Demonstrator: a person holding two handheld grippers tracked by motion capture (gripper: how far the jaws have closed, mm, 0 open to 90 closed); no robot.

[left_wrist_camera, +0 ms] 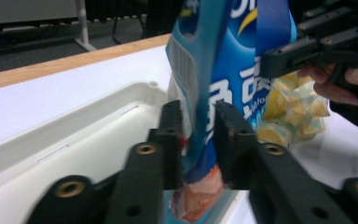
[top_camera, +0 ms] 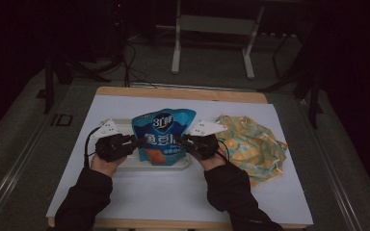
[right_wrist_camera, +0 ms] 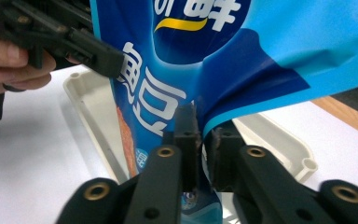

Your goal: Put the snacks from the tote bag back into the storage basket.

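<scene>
A blue snack bag (top_camera: 161, 136) with white lettering stands upright over a white tray (top_camera: 120, 166) at the middle of the table. My left gripper (top_camera: 136, 142) is shut on the bag's left edge, and the bag (left_wrist_camera: 200, 116) runs up between its two black jaws. My right gripper (top_camera: 180, 140) is shut on the bag's right edge; its jaws pinch the blue film (right_wrist_camera: 205, 135) close together. Both hands hold the bag from opposite sides. The tray (left_wrist_camera: 74, 140) lies under and beside the bag.
A crumpled yellow and green patterned cloth bag (top_camera: 253, 144) lies on the white table sheet (top_camera: 173, 192) to the right of the tray. The wooden table edge (top_camera: 183, 92) runs along the back. Beyond it stand metal frame legs (top_camera: 176, 43) on a dark floor.
</scene>
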